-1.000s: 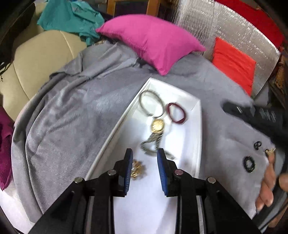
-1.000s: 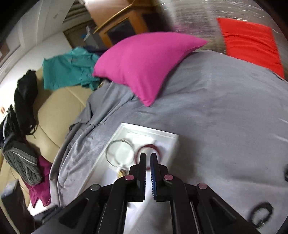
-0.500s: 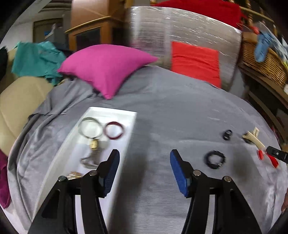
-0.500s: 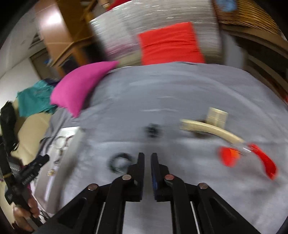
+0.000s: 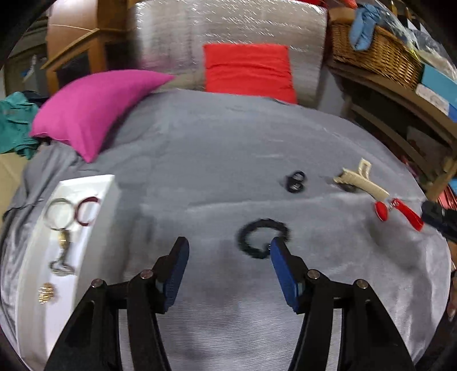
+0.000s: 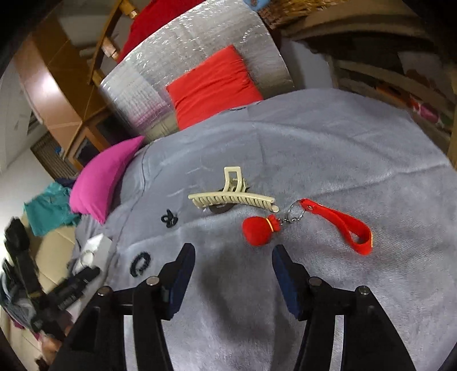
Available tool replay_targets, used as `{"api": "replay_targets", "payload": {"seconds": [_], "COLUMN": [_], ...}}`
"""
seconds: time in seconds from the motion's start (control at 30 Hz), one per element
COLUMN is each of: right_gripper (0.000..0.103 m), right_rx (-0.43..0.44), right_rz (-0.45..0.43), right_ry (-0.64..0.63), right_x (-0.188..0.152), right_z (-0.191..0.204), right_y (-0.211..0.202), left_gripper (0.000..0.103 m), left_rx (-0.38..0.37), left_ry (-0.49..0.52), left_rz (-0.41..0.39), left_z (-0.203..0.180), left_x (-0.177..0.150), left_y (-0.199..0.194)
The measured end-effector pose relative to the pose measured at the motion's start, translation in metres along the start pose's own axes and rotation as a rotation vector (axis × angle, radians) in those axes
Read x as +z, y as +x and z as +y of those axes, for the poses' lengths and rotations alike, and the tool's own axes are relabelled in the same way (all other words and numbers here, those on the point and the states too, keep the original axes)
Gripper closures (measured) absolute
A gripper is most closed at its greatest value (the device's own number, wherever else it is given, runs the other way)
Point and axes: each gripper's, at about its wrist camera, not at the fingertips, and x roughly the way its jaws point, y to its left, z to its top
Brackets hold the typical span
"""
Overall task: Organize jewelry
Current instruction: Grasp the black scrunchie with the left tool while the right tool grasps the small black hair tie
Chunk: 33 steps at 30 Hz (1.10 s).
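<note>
My left gripper (image 5: 228, 242) is open over the grey blanket, with nothing between its blue pads. Its right finger overlaps the edge of a black beaded bracelet (image 5: 242, 241). Beyond lie a small black piece (image 5: 295, 181), a cream hair claw (image 5: 360, 182) and a red keychain (image 5: 381, 211). At the left, the white tray (image 5: 85, 179) holds a silver bangle (image 5: 58, 214), a dark red bangle (image 5: 85, 212), a gold watch (image 5: 61, 248) and a gold piece (image 5: 45, 292). The jaws of my right gripper (image 6: 232, 251) are opening with nothing between them, just short of the red keychain (image 6: 257, 231) and the hair claw (image 6: 234, 198).
A pink pillow (image 5: 94, 105), a red cushion (image 5: 248, 68) and a silver foil roll (image 5: 228, 25) line the far side. A wicker basket (image 5: 374, 54) sits on shelves at the right. A teal cloth (image 5: 14, 122) lies at the left.
Both grippers swung right, away from the tray to the loose pieces on the blanket. The left jaws spread wider and the right jaws went from shut to open.
</note>
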Motion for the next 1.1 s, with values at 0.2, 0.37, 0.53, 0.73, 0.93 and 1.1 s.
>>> {"api": "replay_targets", "payload": {"seconds": [0.2, 0.37, 0.53, 0.73, 0.93, 1.1], "right_gripper": [0.043, 0.044, 0.046, 0.054, 0.054, 0.054], "right_rx": [-0.028, -0.034, 0.045, 0.043, 0.086, 0.093], "right_rz": [0.034, 0.05, 0.087, 0.158, 0.172, 0.192], "right_ry": [-0.079, -0.118, -0.147, -0.205, -0.22, -0.255], "right_x": [0.019, 0.032, 0.033, 0.021, 0.017, 0.012], "right_z": [0.004, 0.001, 0.016, 0.04, 0.064, 0.091], "right_y": [0.022, 0.036, 0.056, 0.09, 0.107, 0.133], "left_gripper": [0.043, 0.059, 0.059, 0.052, 0.081, 0.089], "left_rx": [-0.038, -0.052, -0.065, -0.107, -0.134, -0.161], "left_ry": [0.044, 0.06, 0.067, 0.107, 0.096, 0.051], "left_rz": [0.04, 0.04, 0.066, 0.112, 0.114, 0.119], "left_z": [-0.02, -0.026, -0.029, -0.036, -0.034, -0.024], "left_x": [0.0, 0.002, 0.002, -0.004, -0.005, -0.004], "left_y": [0.018, 0.033, 0.051, 0.069, 0.071, 0.068]}}
